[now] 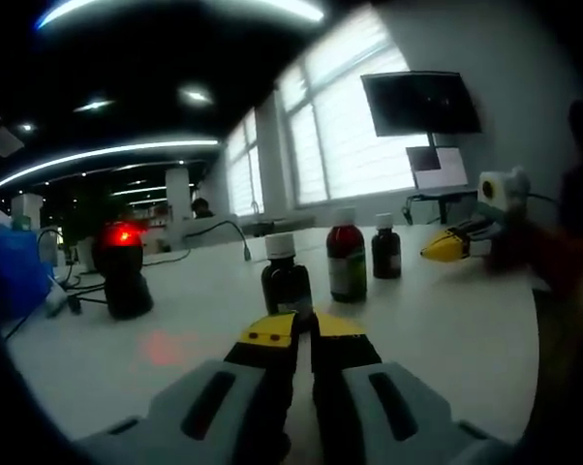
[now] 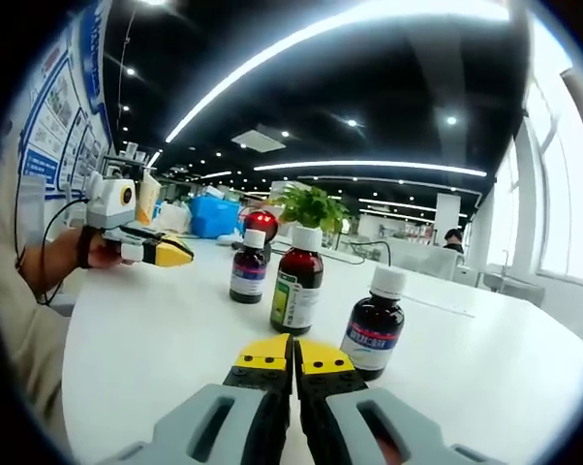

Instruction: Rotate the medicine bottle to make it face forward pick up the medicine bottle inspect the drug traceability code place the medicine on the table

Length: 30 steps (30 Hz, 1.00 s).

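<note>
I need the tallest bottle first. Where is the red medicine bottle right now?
The red medicine bottle stands upright on the white table, the middle of three bottles in a row. In the right gripper view it rises just beyond the shut right tool.

In the left gripper view, the nearest medicine bottle's point(image 1: 286, 279) base hides behind the left gripper's point(image 1: 302, 329) yellow tips; its label is too dark to read. Labels on 3 bottles are illegibly small in the right gripper view.
</note>
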Tool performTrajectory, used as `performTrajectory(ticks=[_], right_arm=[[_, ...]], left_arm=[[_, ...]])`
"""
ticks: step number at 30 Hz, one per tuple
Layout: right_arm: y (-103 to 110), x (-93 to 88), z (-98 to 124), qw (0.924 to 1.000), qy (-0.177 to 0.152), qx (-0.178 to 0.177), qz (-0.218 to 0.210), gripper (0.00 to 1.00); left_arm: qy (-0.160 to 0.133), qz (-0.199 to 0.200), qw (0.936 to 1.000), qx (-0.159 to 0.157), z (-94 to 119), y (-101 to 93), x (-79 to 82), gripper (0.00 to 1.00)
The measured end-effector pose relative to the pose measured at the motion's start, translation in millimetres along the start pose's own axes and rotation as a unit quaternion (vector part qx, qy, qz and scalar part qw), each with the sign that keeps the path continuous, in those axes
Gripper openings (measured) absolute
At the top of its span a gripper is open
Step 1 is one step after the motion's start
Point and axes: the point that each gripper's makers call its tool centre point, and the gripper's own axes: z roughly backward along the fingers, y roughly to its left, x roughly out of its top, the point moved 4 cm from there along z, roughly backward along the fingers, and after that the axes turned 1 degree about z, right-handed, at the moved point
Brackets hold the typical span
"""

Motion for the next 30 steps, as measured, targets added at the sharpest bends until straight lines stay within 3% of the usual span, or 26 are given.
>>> performTrajectory(ticks=[6, 17, 30], right_arm=[[0, 2.4, 1, 0.9998, -0.009, 0.008, -0.016, 0.00], [-9, 8.1, 1, 0.9993, -0.010, -0.017, -0.033, 0.00], [-26, 34.5, 6, 0.9974, -0.030, -0.052, -0.040, 0.00]], left_arm=[[0.001, 0.002, 1.0000, -0.002, 0, -0.4, -0.3, 0.00], [0.001, 0.002, 1.0000, -0.005, 0, -1.3, -0.6, 0.00], [-0.001, 0.004, 1.0000, -0.005, 0, -0.6, -0.4, 0.00]])
